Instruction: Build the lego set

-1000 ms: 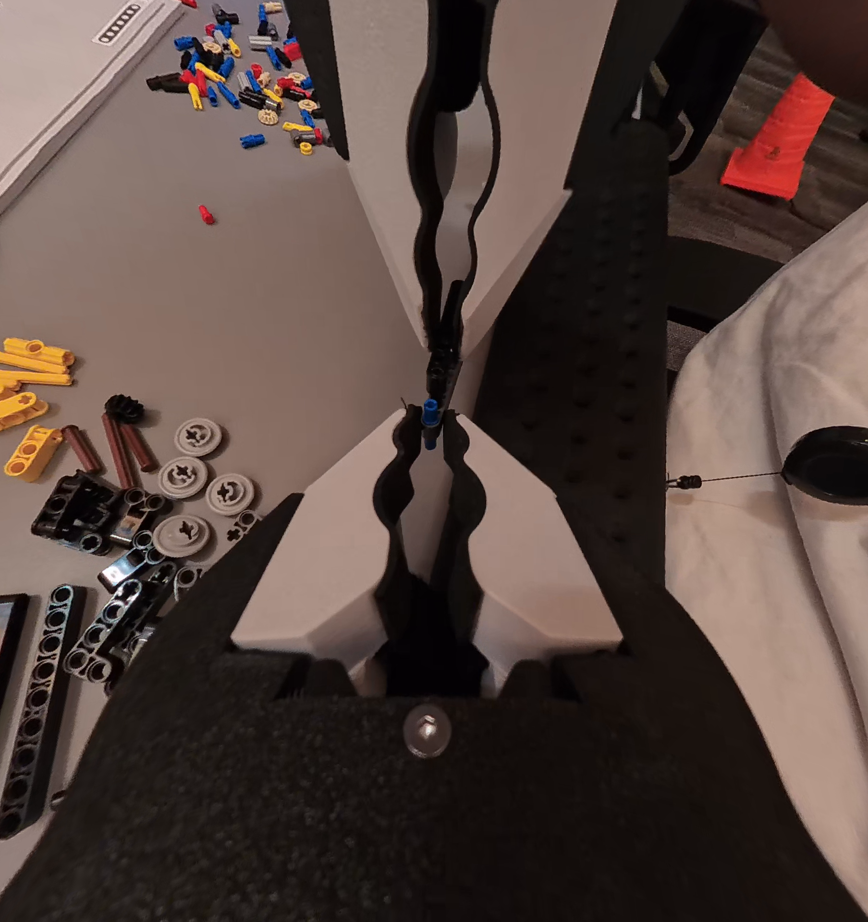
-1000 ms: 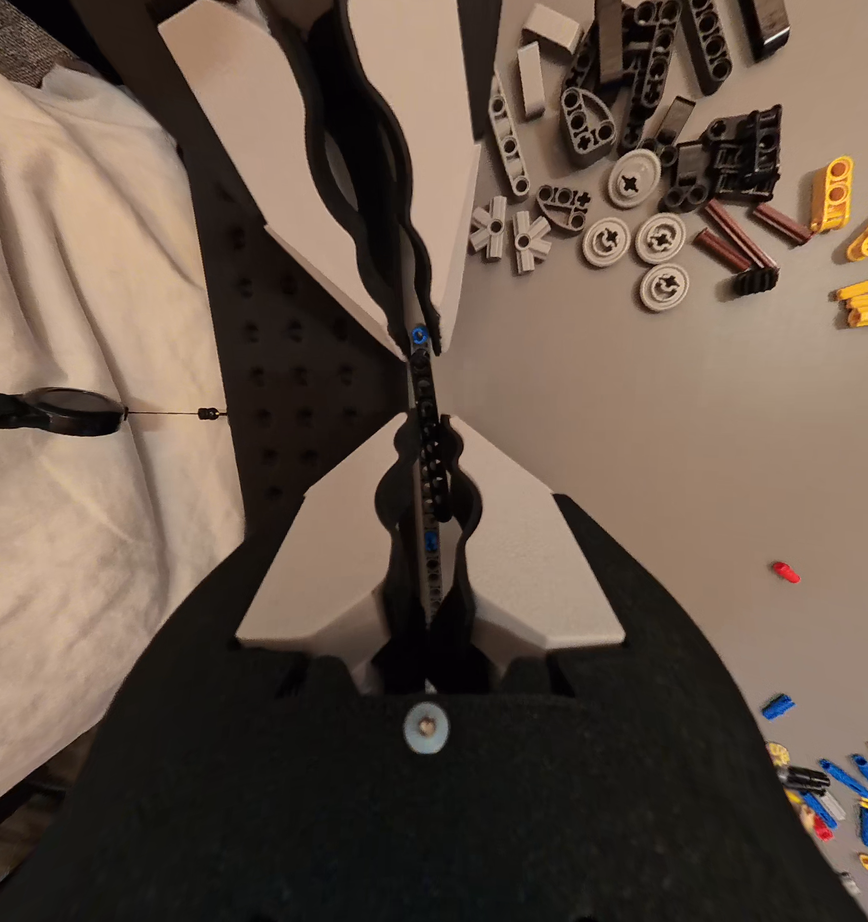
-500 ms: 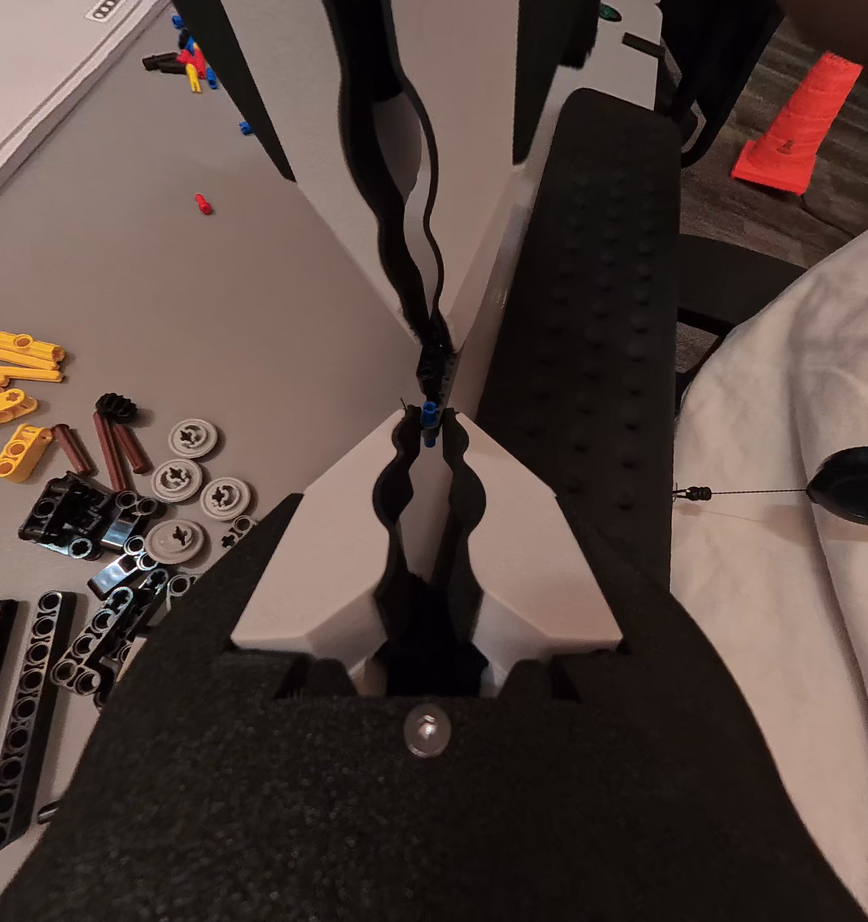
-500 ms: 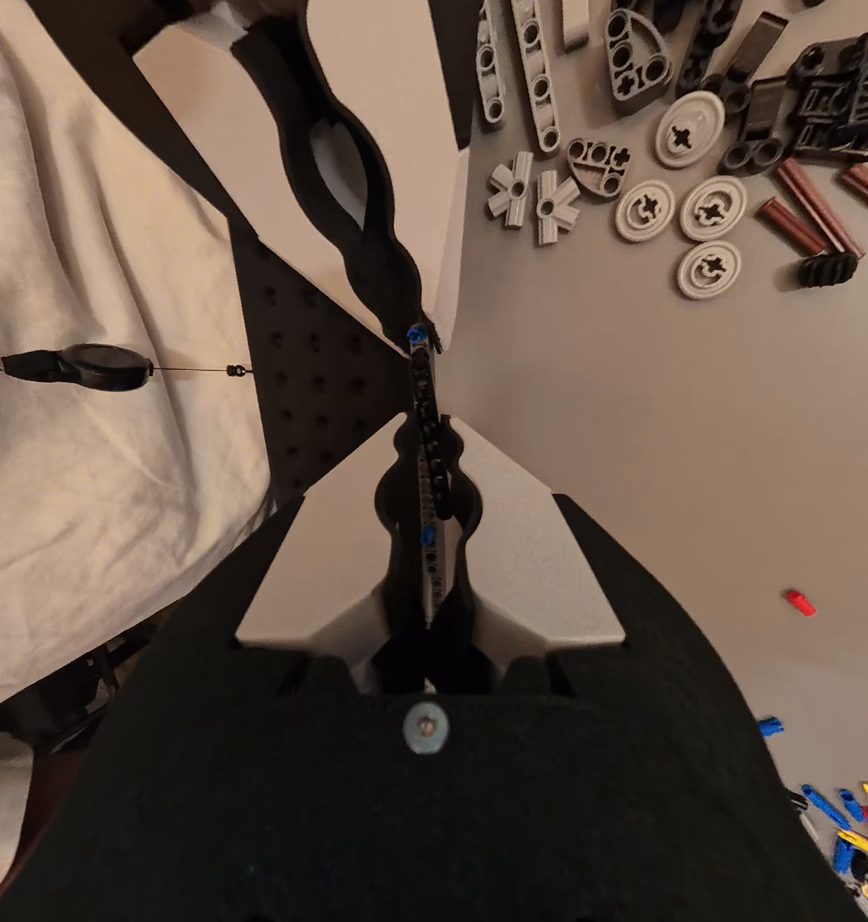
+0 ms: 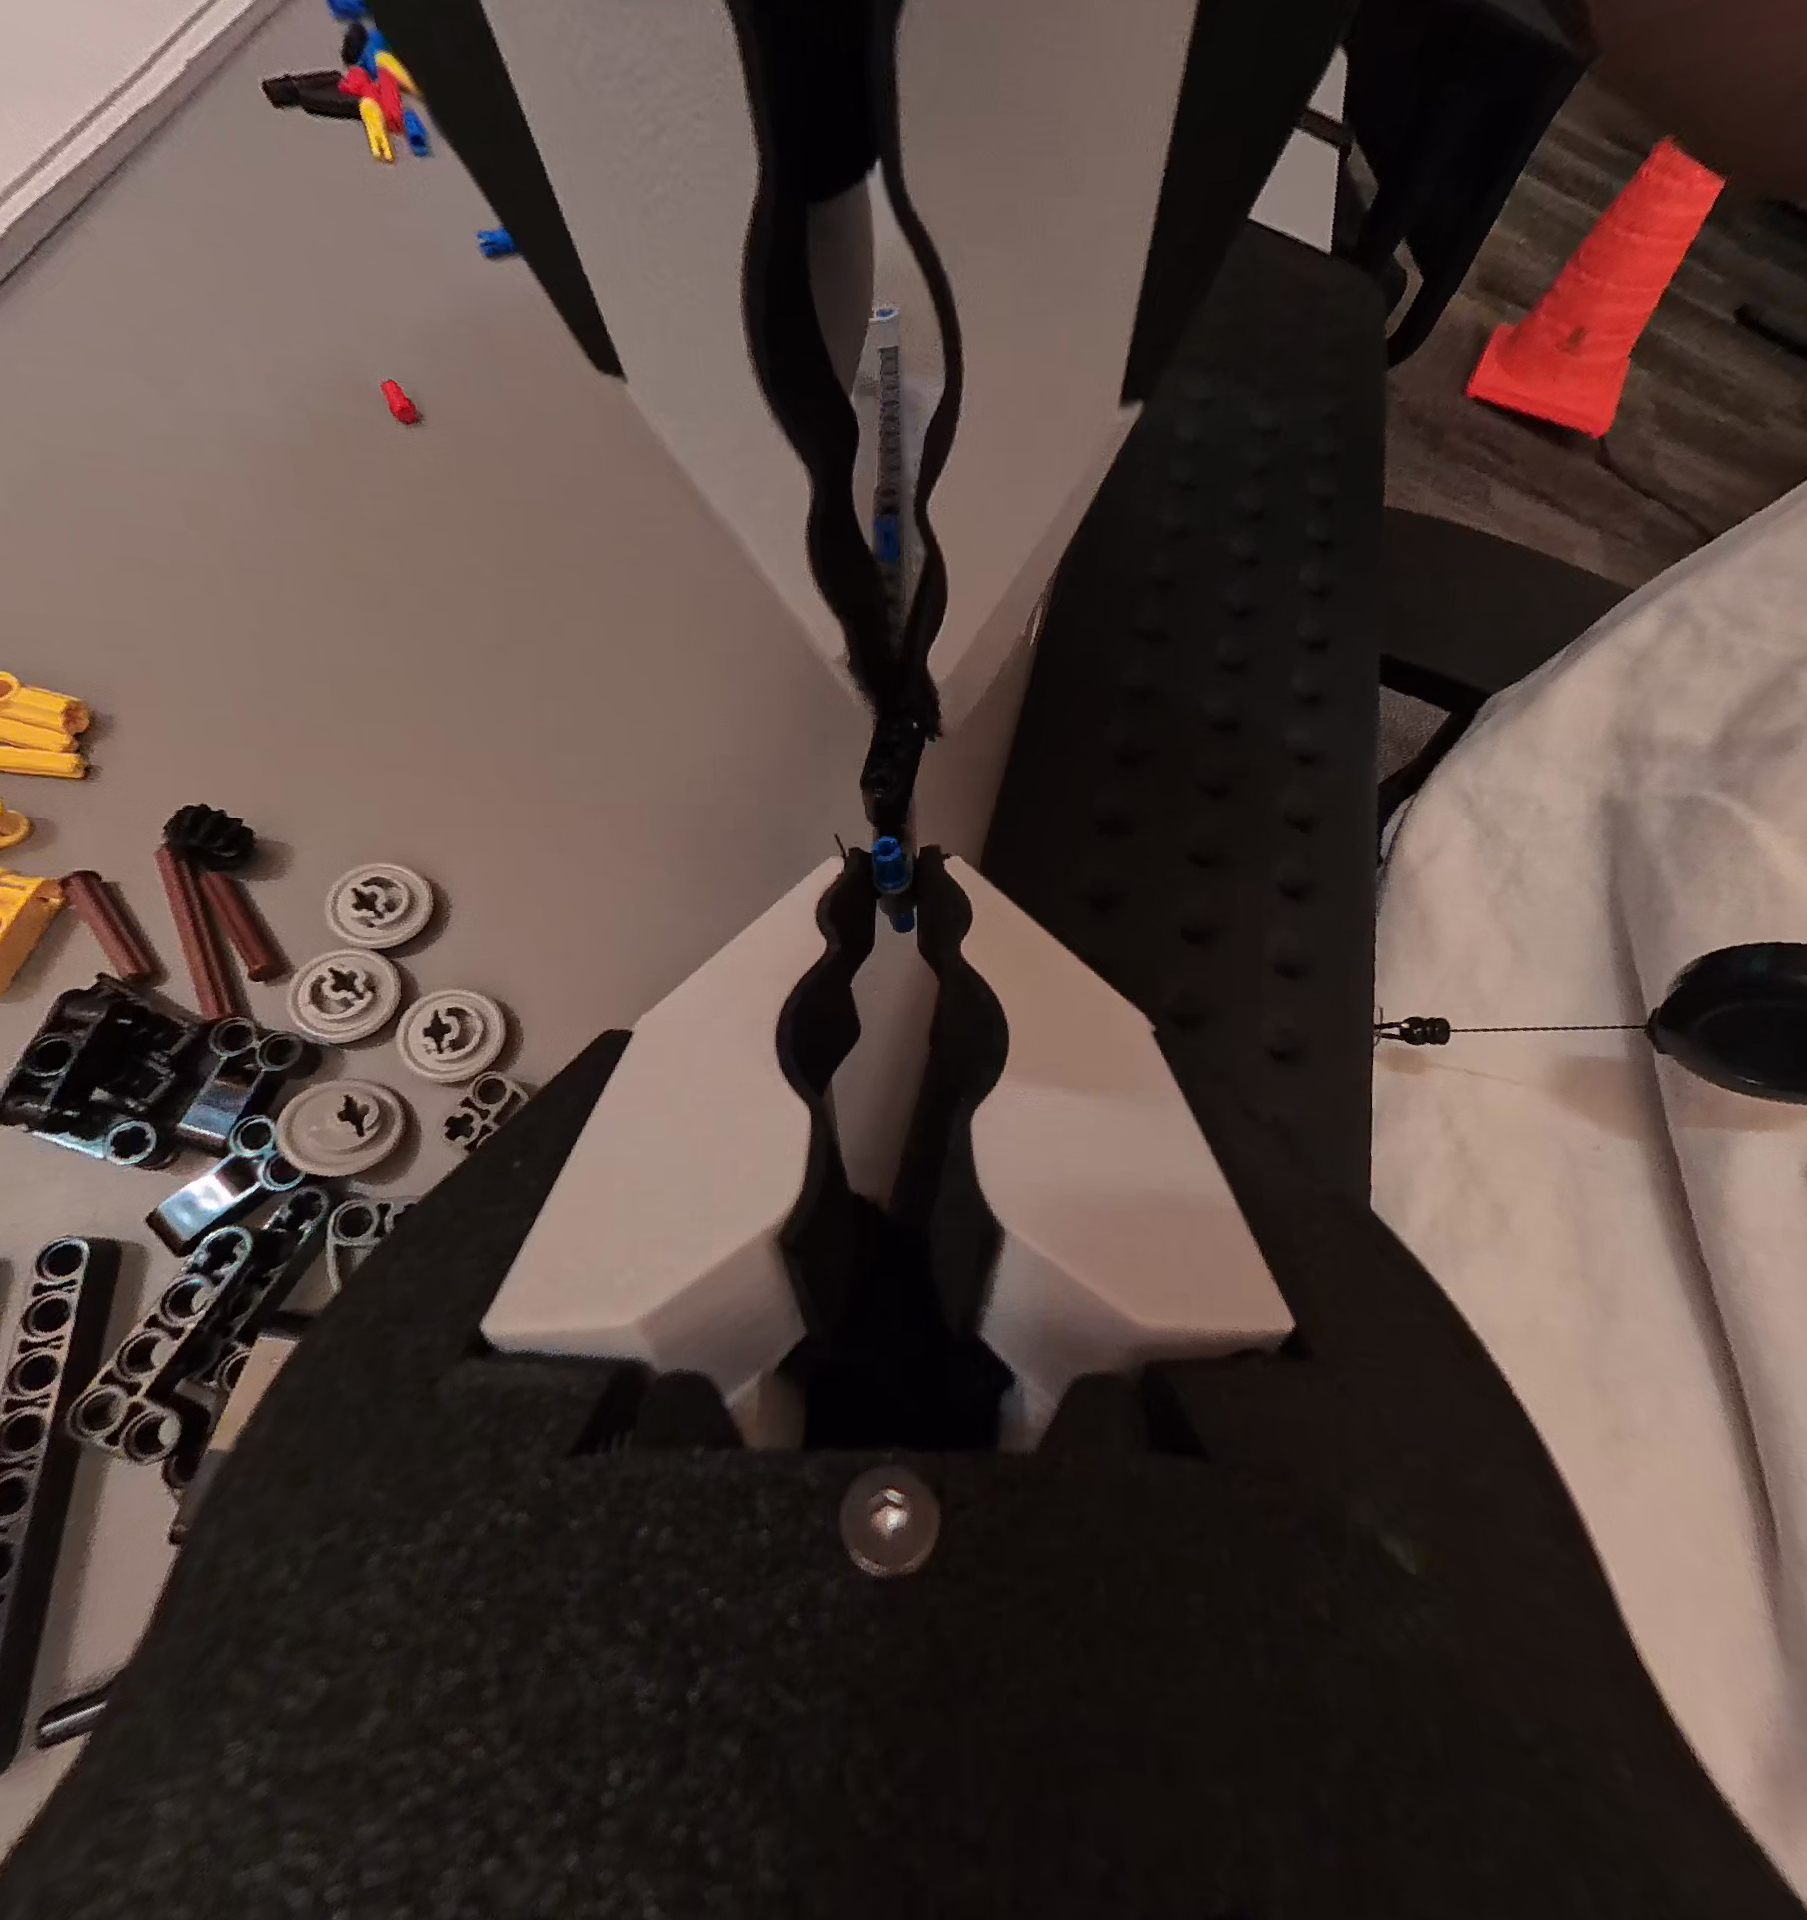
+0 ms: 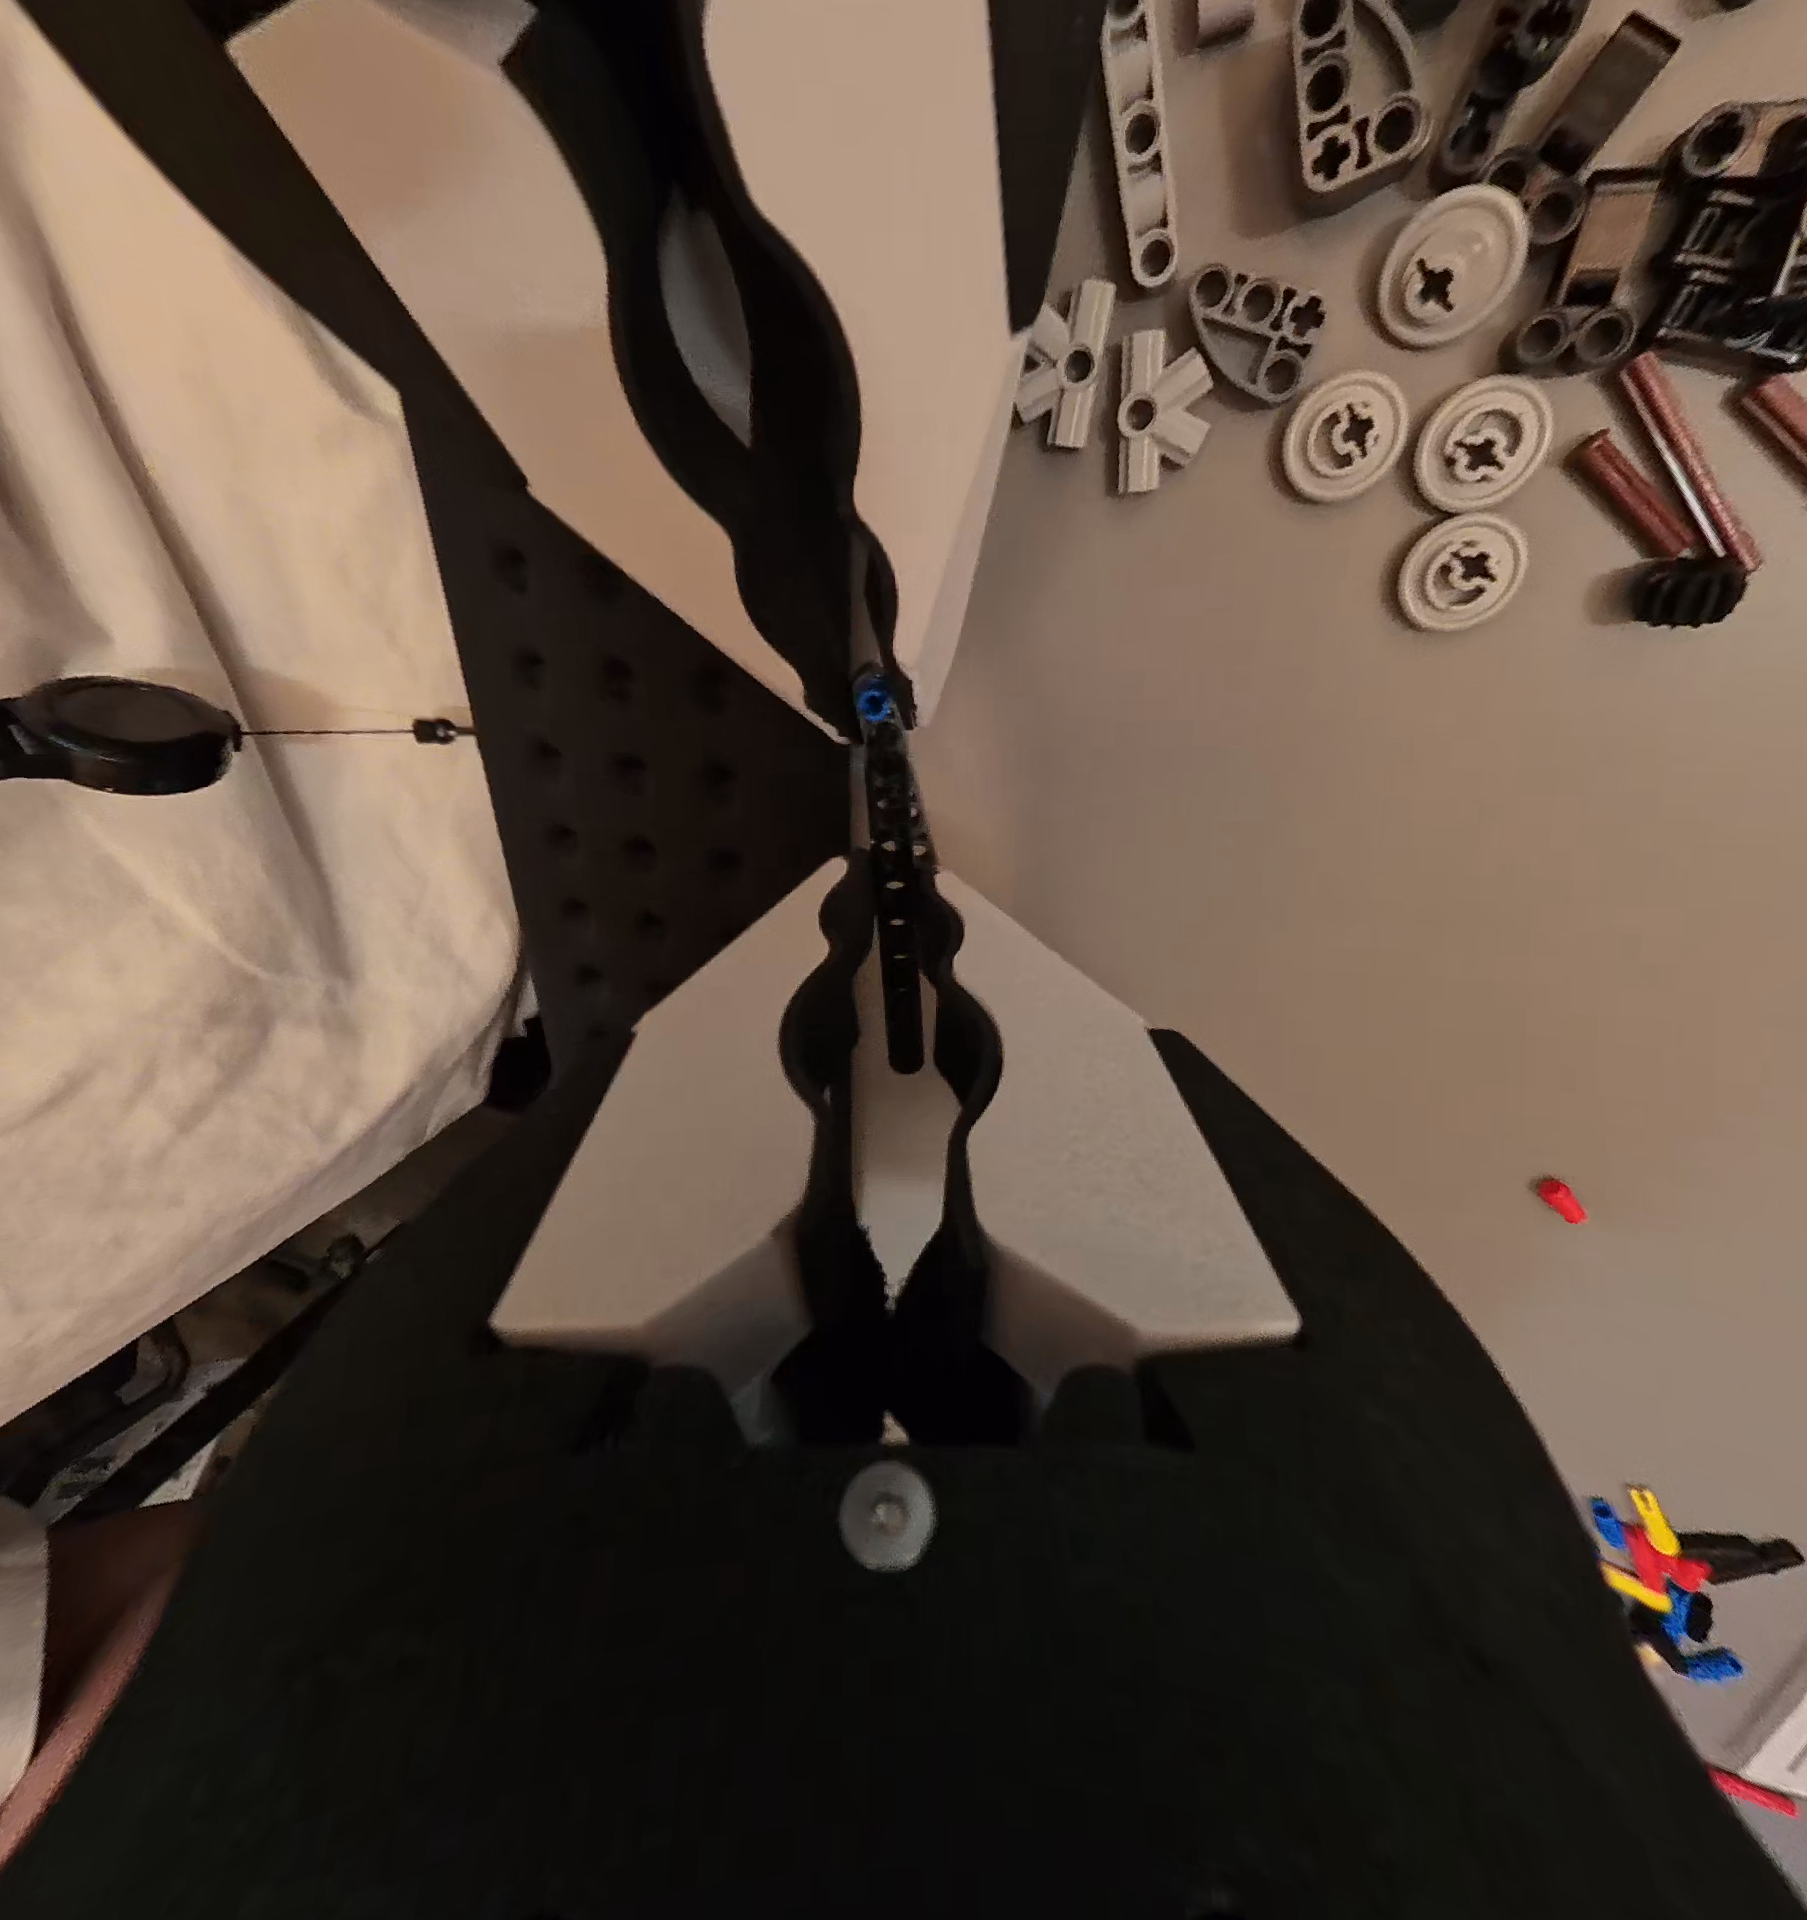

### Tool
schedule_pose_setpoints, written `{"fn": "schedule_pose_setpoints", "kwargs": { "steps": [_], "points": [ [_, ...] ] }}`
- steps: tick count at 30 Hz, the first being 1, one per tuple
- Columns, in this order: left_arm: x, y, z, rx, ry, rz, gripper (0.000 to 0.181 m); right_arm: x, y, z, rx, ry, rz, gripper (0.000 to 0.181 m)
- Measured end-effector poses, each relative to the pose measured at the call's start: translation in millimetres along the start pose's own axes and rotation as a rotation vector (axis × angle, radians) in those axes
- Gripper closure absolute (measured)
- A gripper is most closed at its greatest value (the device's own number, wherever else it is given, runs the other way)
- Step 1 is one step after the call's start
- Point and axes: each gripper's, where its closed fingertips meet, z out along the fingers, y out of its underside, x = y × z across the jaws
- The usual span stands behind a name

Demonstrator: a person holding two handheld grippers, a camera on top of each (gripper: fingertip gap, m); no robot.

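In the left wrist view my left gripper [image 5: 891, 864] is shut on a small blue pin [image 5: 888, 878] that pokes out at its tips. My right gripper [image 5: 894, 717] faces it from above, shut on a long black holed beam [image 5: 891, 582]. The beam's end almost touches the pin. In the right wrist view my right gripper [image 6: 894, 868] holds the black beam [image 6: 899, 935] upright between its fingers. The left gripper [image 6: 873, 719] meets it tip to tip, with the blue pin [image 6: 871, 707] at the beam's far end. Both are held above the grey table [image 5: 359, 623].
On the table lie grey round discs [image 5: 395, 1013], brown axles [image 5: 192, 935], yellow pieces [image 5: 5, 727], black beams [image 5: 16, 1455], a lone red pin [image 5: 397, 400] and small coloured pins [image 5: 369, 88]. A black perforated panel [image 5: 1190, 727], white cloth [image 5: 1605, 1247] and an orange cone [image 5: 1605, 301] are to the right. My two grippers' fingertips are within a few centimetres of each other.
Both grippers have moved together over the table, still tip to tip. In the right wrist view the beam now shows shorter between the fingers. The loose parts look closer.
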Motion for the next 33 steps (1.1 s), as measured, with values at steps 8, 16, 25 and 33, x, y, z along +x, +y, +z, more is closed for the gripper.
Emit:
{"fn": "schedule_pose_setpoints", "kwargs": {
  "steps": [8, 16, 25, 33],
  "points": [
    [7, 0, 0, -0.003, 0.080, -0.024, 0.175, -4, 2, 0, 0.060, 0.027, -0.213, 0.175],
    [7, 0, 0, -0.003, 0.075, -0.023, 0.175, -5, 5, -3, -0.067, 0.004, -0.254, 0.175],
    [8, -1, -1, -0.002, 0.094, -0.029, 0.175, -6, 0, -1, 0.022, -0.026, -0.260, 0.175],
    [7, 0, 0, -0.008, 0.084, -0.027, 0.175, -5, 3, 0, 0.031, -0.046, -0.215, 0.175]
  ]
}}
